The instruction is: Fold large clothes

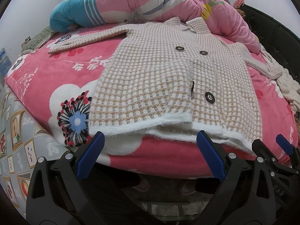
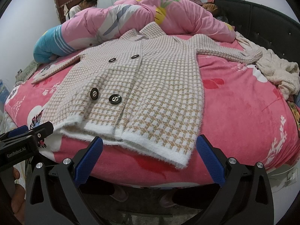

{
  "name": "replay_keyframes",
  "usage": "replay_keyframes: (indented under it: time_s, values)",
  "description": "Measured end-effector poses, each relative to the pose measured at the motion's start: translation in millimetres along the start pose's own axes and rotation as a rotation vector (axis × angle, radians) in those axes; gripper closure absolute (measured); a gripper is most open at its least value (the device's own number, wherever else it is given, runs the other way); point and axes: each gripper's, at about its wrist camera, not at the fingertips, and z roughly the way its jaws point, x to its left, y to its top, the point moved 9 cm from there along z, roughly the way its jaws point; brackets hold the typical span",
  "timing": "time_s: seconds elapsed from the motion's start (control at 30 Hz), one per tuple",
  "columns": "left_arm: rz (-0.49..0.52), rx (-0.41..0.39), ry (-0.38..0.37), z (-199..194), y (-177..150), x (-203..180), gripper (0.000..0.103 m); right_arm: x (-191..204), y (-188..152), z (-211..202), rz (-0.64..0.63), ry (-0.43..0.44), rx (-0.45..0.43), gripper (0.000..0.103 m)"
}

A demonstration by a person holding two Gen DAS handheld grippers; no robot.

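Note:
A beige-and-white houndstooth cardigan [image 1: 153,75] [image 2: 150,86] with black buttons lies spread flat on the bed, sleeves out to both sides, its white hem at the near edge. My left gripper [image 1: 150,136] stands open just in front of the hem's left half, blue pads apart, holding nothing. My right gripper [image 2: 150,140] is open in front of the hem's right half, also holding nothing. The right gripper's tip [image 1: 271,142] shows at the lower right of the left wrist view. The left gripper's tip [image 2: 33,131] shows at the left of the right wrist view.
The pink flowered blanket [image 1: 56,71] [image 2: 243,103] covers the bed. A rolled pink and blue quilt [image 1: 131,3] [image 2: 131,18] lies behind the cardigan. A cream fluffy garment [image 2: 277,71] is heaped at the right by the black headboard [image 2: 262,18]. A person [image 2: 84,3] stands beyond the bed.

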Motion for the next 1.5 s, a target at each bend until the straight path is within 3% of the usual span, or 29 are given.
replay_keyframes:
  time_s: [0.8, 1.07, 1.23, 1.5]
  values:
    - [-0.019, 0.041, 0.050, 40, 18, 10, 0.008, -9, 16, 45, 0.002, -0.025, 0.077, 0.006]
    - [-0.047, -0.019, 0.134, 70, 58, 50, 0.008, -62, 38, 84, 0.109, -0.088, 0.110, 0.006]
    - [-0.026, 0.039, 0.190, 120, 73, 73, 0.008, -81, 37, 120, 0.145, -0.054, 0.176, 0.006]
    - [-0.100, 0.082, 0.067, 143, 70, 84, 0.007, -85, 32, 130, 0.149, 0.003, 0.171, 0.006]
